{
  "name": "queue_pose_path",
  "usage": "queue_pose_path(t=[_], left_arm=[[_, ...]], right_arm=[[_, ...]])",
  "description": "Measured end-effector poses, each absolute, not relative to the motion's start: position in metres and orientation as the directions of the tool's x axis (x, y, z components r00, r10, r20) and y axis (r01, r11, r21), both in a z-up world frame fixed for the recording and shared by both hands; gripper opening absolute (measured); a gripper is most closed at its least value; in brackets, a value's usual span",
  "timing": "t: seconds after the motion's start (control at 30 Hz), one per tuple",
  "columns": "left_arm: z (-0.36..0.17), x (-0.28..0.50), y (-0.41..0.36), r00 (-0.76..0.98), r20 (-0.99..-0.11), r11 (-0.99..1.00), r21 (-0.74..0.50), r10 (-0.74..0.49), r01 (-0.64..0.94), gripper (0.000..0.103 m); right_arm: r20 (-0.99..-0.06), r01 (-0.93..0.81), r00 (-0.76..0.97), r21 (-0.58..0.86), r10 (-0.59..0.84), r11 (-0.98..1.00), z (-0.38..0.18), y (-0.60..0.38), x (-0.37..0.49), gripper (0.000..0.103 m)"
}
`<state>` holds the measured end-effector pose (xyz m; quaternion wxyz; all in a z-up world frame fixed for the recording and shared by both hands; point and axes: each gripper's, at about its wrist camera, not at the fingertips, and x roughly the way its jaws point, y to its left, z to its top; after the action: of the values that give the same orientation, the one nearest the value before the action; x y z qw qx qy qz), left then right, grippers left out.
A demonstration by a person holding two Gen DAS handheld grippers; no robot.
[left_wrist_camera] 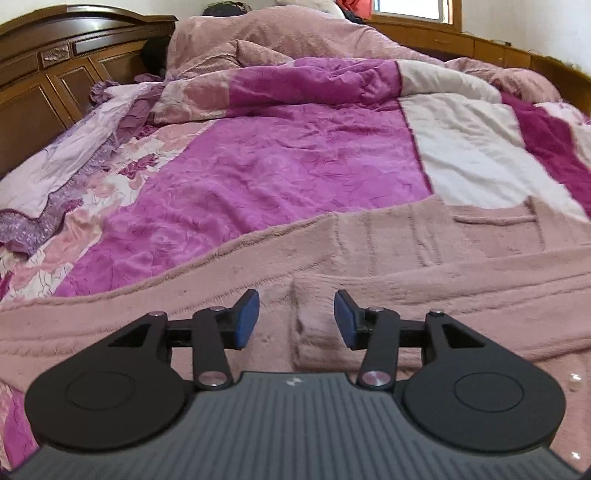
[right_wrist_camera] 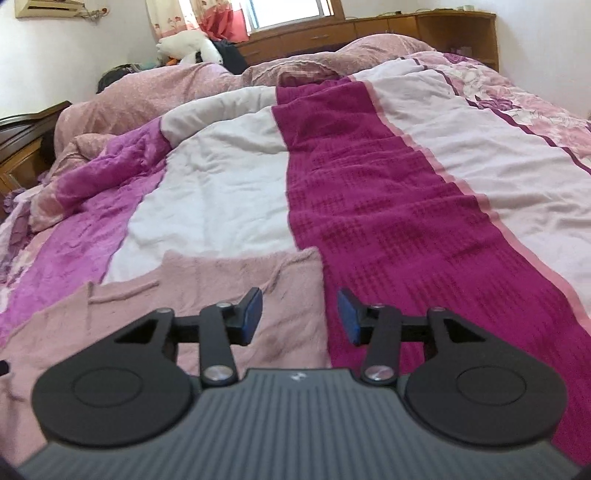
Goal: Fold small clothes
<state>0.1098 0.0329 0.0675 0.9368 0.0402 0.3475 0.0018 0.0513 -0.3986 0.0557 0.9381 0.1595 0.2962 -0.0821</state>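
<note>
Pink fuzzy garment (left_wrist_camera: 406, 258) lies spread flat on the near part of the quilt (left_wrist_camera: 277, 166). I hold my left gripper (left_wrist_camera: 296, 319) over it, fingers apart, gripping nothing. My right gripper (right_wrist_camera: 300, 316), also apart, hangs over its right edge.

Bedroom with a wide bed under daylight

A carved wooden headboard (left_wrist_camera: 55, 70) stands left; a patchwork quilt (left_wrist_camera: 288, 158) (magenta, white, pink) covers the bed; a window (right_wrist_camera: 291, 13) glows above low wooden cabinets (right_wrist_camera: 369, 29); an air conditioner (right_wrist_camera: 48, 8) hangs on the white wall (right_wrist_camera: 74, 48).
</note>
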Motion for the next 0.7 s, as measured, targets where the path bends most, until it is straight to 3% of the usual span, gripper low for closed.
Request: queue_pose_path(t=[0.27, 0.4, 0.7], left_arm=[[0.05, 0.104, 0.02, 0.704, -0.709, 0.996, 0.081, 0.037, 0.028, 0.053], [0.04, 0.107, 0.019, 0.698, -0.714, 0.997, 0.082, 0.049, 0.014, 0.056], [0.051, 0.101, 0.039, 0.67, -0.742, 0.999, 0.016, 0.034, -0.034, 0.056]], right_arm=[[-0.593, 0.153, 0.804, 0.288, 0.05, 0.945, 0.054, -0.359, 0.003, 0.047], [-0.649, 0.216, 0.76, 0.306, 0.037, 0.927, 0.03, -0.357, 0.005, 0.047], [-0.638, 0.239, 0.77, 0.313, 0.017, 0.919, 0.027, -0.352, 0.005, 0.047]])
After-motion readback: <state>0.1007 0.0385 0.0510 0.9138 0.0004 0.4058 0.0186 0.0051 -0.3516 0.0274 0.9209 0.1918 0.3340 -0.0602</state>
